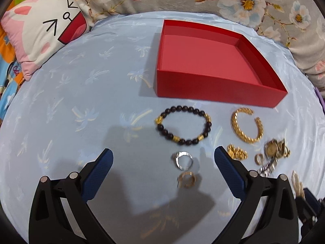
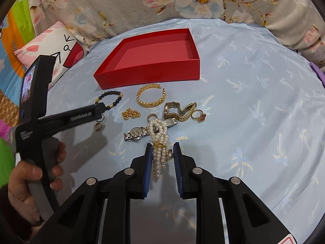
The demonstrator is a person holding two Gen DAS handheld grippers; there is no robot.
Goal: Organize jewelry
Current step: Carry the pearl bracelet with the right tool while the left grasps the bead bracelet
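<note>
An empty red box point(image 1: 203, 61) point(image 2: 154, 57) stands on the light blue cloth. In front of it lie a dark bead bracelet point(image 1: 183, 126) point(image 2: 113, 97), a gold cuff bangle point(image 1: 246, 125) point(image 2: 151, 96), a silver ring point(image 1: 183, 160) and a gold ring point(image 1: 186, 180). My left gripper point(image 1: 163, 156) is open wide, its jaws either side of the two rings. My right gripper point(image 2: 162, 147) is partly open around a pearl bracelet point(image 2: 159, 142), the pads not touching it. The pearls lie over a silver watch point(image 2: 136, 134).
A gold chain point(image 2: 131, 113), a gold watch band point(image 2: 179, 110) and a red-stone ring point(image 2: 200, 117) lie to the right of the bracelets. A cartoon pillow point(image 1: 42, 34) and floral bedding point(image 1: 243, 0) border the cloth. The left gripper body point(image 2: 67, 120) crosses the right wrist view.
</note>
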